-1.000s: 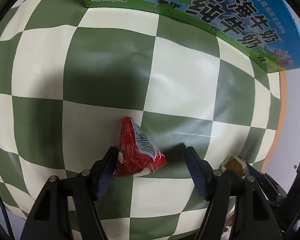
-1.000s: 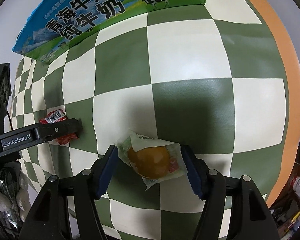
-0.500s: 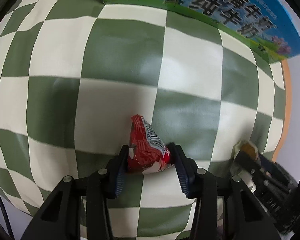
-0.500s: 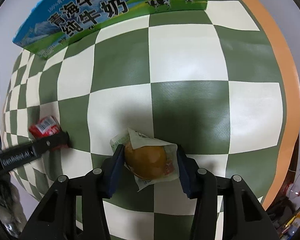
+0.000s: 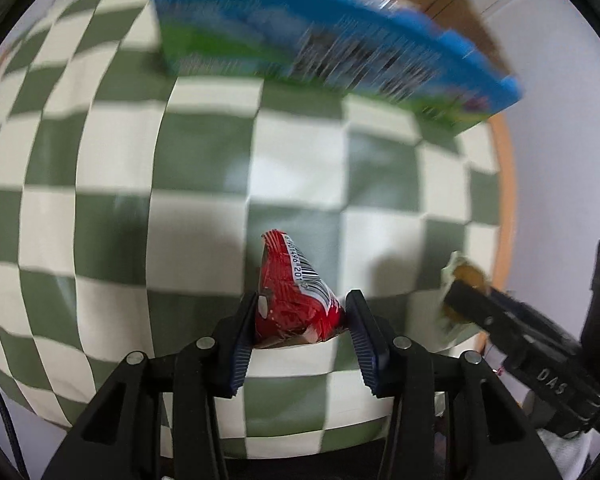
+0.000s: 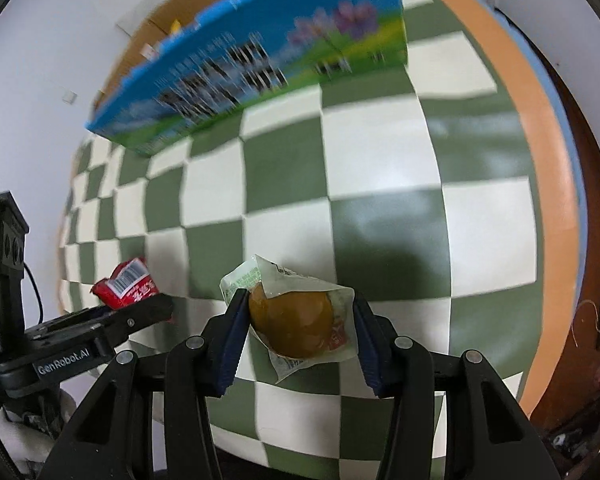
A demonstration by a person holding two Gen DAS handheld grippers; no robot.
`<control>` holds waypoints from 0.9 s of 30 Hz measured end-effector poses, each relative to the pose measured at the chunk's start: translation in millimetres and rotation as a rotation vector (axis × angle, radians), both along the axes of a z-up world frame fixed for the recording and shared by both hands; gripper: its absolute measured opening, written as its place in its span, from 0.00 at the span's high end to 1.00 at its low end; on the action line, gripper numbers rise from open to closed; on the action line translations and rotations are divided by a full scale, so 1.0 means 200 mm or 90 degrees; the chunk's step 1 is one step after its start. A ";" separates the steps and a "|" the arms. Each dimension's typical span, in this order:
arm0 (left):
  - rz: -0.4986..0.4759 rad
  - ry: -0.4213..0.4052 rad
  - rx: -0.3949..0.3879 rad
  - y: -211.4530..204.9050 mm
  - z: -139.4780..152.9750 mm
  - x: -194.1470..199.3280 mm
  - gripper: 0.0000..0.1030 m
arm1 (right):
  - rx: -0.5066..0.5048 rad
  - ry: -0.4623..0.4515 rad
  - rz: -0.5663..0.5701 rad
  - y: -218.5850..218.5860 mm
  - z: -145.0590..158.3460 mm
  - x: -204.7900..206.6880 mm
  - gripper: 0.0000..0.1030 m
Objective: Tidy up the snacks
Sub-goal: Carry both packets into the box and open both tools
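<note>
My left gripper (image 5: 302,316) has its fingers clamped on the red crinkled foil snack packet (image 5: 296,296), low in the frame's centre above the green-and-cream checkered surface (image 5: 204,152). My right gripper (image 6: 296,320) pinches the clear-wrapped golden-brown bun (image 6: 294,322) at lower centre, with the blue-and-green milk carton box (image 6: 260,56) at the upper left.

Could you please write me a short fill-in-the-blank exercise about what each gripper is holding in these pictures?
1. The left gripper is shut on a ____ snack packet with a barcode.
2. The right gripper grips a clear wrapper holding a round ____ pastry.
3. The tablecloth has a green and white ____ pattern.
4. The blue and green milk carton box lies at the table's ____ end.

Missing words: red; brown; checkered; far
</note>
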State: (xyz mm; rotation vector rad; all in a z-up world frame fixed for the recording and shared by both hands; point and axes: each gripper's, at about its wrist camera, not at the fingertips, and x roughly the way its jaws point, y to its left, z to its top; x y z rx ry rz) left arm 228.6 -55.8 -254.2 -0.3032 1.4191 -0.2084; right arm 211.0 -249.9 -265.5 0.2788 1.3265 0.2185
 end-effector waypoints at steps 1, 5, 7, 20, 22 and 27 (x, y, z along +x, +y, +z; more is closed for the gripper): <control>-0.003 -0.011 -0.003 0.00 0.05 0.02 0.60 | 0.010 -0.009 -0.003 0.00 0.05 0.02 0.50; -0.028 -0.062 -0.011 -0.02 0.22 0.28 0.60 | 0.033 -0.058 0.003 -0.01 0.28 0.12 0.50; -0.041 -0.080 -0.016 -0.05 0.31 0.39 0.60 | 0.033 -0.087 0.011 0.01 0.41 0.20 0.50; -0.081 -0.106 0.049 0.01 0.52 1.14 0.60 | -0.008 -0.142 0.049 0.13 0.76 0.97 0.50; -0.080 -0.089 0.062 0.03 0.48 1.28 0.60 | -0.018 -0.130 0.053 0.15 0.74 1.12 0.50; -0.079 -0.033 0.082 0.07 0.30 1.56 0.60 | -0.042 -0.086 0.061 0.21 0.61 1.43 0.50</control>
